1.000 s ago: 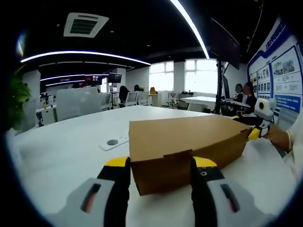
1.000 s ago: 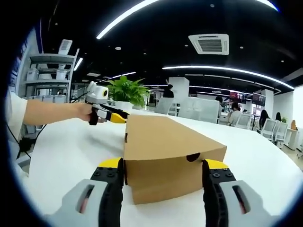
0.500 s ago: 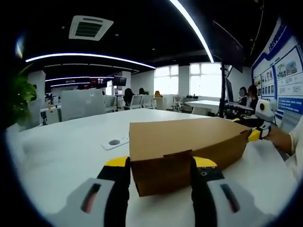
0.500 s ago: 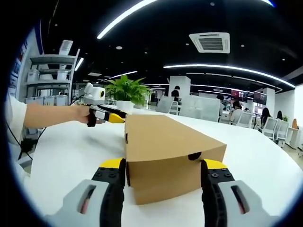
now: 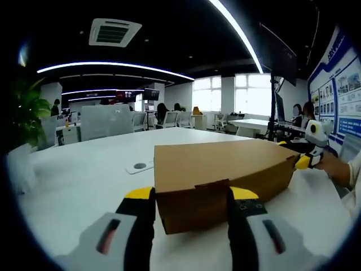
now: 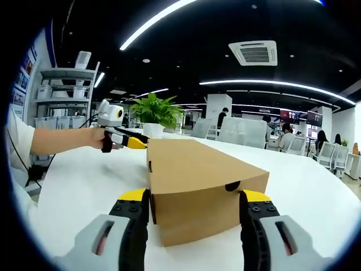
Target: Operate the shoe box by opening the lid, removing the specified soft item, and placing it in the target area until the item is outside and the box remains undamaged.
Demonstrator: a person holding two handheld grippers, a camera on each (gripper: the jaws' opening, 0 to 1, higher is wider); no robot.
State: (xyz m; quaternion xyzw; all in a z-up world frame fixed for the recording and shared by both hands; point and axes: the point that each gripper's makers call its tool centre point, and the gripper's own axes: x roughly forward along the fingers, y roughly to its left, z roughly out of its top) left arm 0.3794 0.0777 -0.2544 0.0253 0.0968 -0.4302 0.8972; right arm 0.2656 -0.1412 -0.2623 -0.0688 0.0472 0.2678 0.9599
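Observation:
A closed brown cardboard shoe box (image 5: pixel 225 164) lies on the white table (image 5: pixel 84 192). In the left gripper view, my left gripper (image 5: pixel 189 195) clamps one short end of the box, a yellow-tipped jaw pressed to each side. My right gripper (image 5: pixel 303 160) shows at the far end, held by a hand. In the right gripper view the shoe box (image 6: pixel 192 166) runs away from me. There my right gripper (image 6: pixel 194 197) clamps the near end, just below a finger notch in the lid. My left gripper (image 6: pixel 135 142) holds the far end.
A small white plate with a round grey insert (image 5: pixel 139 166) lies on the table left of the box. A potted plant (image 6: pixel 155 110) and shelves (image 6: pixel 62 96) stand beyond the table. Posters (image 5: pixel 338 96) cover a wall. Chairs and seated people are far behind.
The background has slid sideways in both views while the box stays fixed between the jaws, so box and grippers have turned slightly together. The lid stays closed.

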